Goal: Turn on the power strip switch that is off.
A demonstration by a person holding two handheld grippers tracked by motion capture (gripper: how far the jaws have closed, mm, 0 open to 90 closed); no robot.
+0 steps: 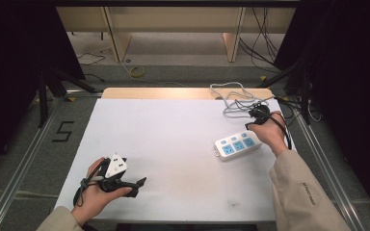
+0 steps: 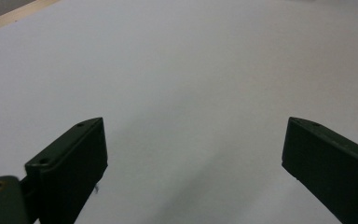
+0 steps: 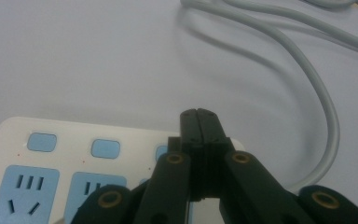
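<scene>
Hovering right gripper (image 3: pixel 199 116) over strip (image 1: pixel 237 145), jaws together | strip sits right on tabletop (image 1: pixel 173 134), cord (image 3: pixel 307 70) behind | press its switches squarely | left gripper (image 1: pixel 125 185) idle, jaws apart

Right gripper (image 3: pixel 199 116) jaws, pressed together, cover the third outlet of the power strip (image 3: pixel 51 163); strip's lower part is cut off by the frame bottom. Its grey cord (image 3: pixel 326 107) runs off the top edge. Left gripper (image 2: pixel 193 154) jaw bases are cropped at the bottom.
</scene>
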